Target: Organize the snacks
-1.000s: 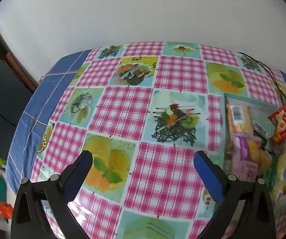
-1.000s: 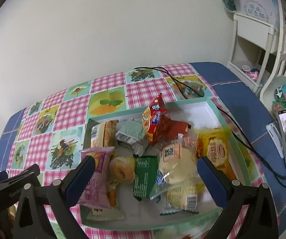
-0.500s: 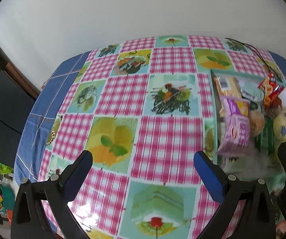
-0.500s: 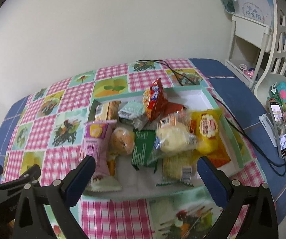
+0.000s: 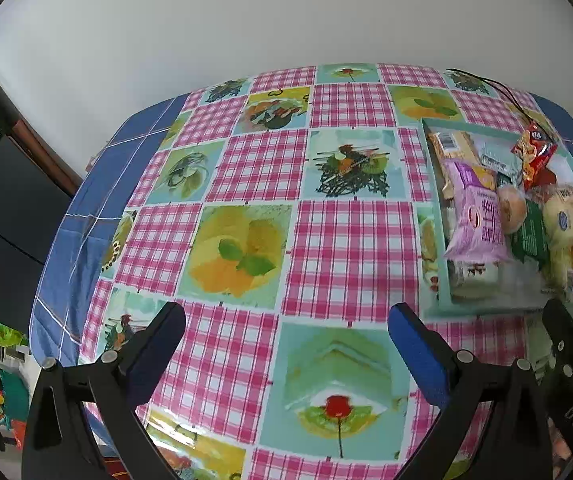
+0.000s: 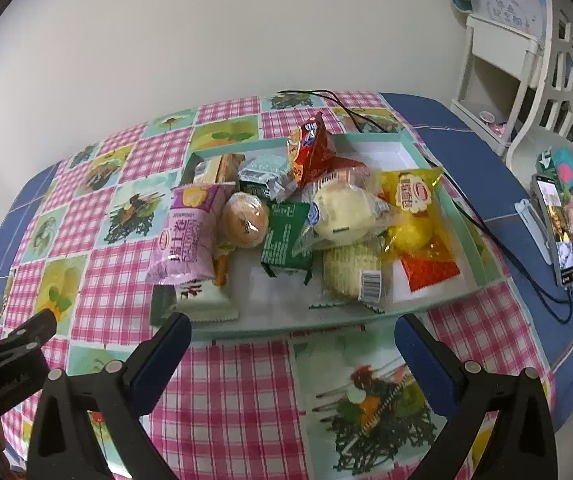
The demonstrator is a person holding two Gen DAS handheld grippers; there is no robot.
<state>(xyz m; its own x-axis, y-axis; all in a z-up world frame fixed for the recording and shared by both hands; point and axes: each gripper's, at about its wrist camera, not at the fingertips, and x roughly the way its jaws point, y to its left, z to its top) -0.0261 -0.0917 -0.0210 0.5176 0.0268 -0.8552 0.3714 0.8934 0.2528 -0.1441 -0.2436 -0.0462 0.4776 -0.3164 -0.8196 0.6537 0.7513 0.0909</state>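
The checkered surface [image 6: 226, 392] carries a teal tray [image 6: 468, 240] heaped with snack packets, a purple packet [image 6: 188, 236] at its 9 o'clock edge. Both the left hand-held gripper [image 5: 286, 344] and right hand-held gripper [image 6: 292, 354] hover released, the tray at 12 o'clock of the right.

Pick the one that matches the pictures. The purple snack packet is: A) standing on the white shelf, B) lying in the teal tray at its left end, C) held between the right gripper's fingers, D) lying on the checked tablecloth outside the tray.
B: the purple snack packet lies among the other snacks at the left end of the teal tray, while the right gripper is open and empty short of the tray.
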